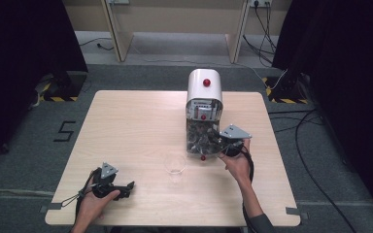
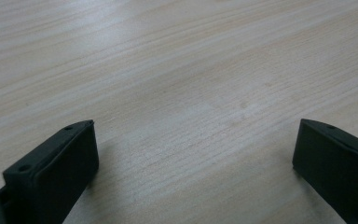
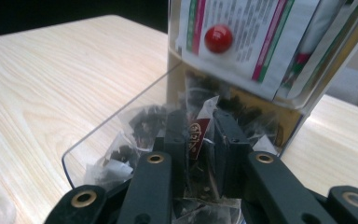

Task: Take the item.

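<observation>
Right gripper view: R fingers [image 3: 199, 140] pinching upright tea bag [image 3: 196, 137], L fingers [image 2: 193, 158] spread.

- From here the table [image 1: 126, 126] looks evenly lit from overhead, dark curtains on both sides.
- My left gripper view is soft, with faint shadows beside the jaws.
- My right gripper view has glare on the clear drawer [image 3: 121, 126]; its background is blurred.

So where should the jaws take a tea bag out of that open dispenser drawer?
By its paper tag, from the drawer's open front. The tag stands upright above the heap of tea bags, thin and flat, so the jaws can close on its two faces. The right gripper already has it between them this way.
</observation>
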Demonstrator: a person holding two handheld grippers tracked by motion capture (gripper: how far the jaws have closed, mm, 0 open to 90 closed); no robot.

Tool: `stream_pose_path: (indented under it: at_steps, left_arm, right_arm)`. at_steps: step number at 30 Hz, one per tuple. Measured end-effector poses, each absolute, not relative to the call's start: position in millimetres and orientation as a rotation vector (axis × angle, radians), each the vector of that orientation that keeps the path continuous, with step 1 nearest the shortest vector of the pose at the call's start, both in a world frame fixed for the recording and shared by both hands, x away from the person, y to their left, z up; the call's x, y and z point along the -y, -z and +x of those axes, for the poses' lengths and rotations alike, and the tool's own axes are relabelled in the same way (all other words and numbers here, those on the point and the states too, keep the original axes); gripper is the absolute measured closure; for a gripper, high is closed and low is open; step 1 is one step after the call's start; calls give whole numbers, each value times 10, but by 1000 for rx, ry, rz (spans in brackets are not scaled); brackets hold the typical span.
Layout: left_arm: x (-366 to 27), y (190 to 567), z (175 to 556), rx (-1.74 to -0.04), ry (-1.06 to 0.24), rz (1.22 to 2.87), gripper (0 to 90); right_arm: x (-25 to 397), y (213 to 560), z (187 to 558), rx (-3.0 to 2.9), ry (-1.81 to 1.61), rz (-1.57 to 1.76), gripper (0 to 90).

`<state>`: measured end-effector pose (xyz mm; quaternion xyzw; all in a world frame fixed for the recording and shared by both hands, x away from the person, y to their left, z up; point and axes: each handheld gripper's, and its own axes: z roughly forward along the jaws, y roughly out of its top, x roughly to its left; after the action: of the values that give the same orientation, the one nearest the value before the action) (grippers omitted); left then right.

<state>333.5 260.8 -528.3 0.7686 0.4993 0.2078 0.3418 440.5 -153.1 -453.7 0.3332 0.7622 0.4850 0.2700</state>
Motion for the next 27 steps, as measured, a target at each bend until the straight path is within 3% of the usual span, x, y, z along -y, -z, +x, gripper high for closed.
stream_pose_path:
  at_steps: [27]
  left_arm:
    - [-2608, 5283, 3335, -1298, -541, 1999, 0]
  right_arm:
    - [1305, 4210, 4096, -2036, -1449, 752, 781]
